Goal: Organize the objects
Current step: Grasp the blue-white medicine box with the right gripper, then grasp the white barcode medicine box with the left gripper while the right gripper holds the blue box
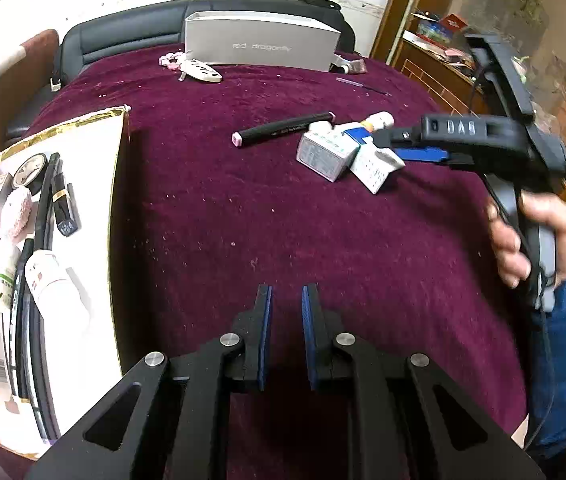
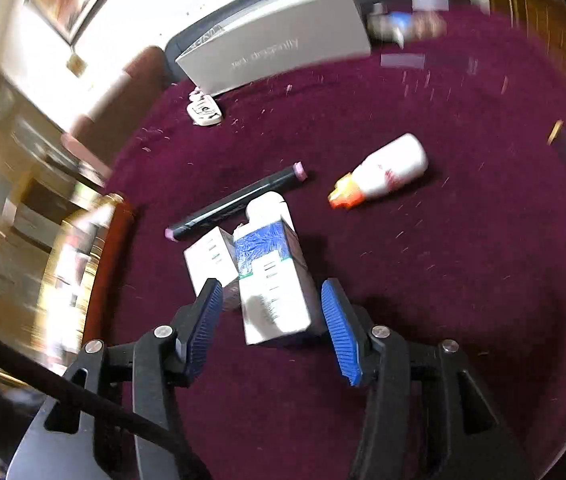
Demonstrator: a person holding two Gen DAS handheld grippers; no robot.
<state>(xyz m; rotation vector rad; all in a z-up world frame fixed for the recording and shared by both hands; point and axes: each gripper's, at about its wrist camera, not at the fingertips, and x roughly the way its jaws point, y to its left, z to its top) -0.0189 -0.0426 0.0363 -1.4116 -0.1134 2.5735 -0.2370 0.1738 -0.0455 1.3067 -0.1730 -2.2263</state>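
Now the right gripper is spread wide around the blue-and-white carton on the maroon cloth, nothing yet gripped.
If closed off-centre, the smaller white box touching it could be nudged or pinched too; the left gripper is held empty, slightly parted.

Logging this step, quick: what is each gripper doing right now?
Left gripper: jaws slightly apart, holding nothing.
Right gripper: jaws open around the blue-and-white carton, not yet closed on it.
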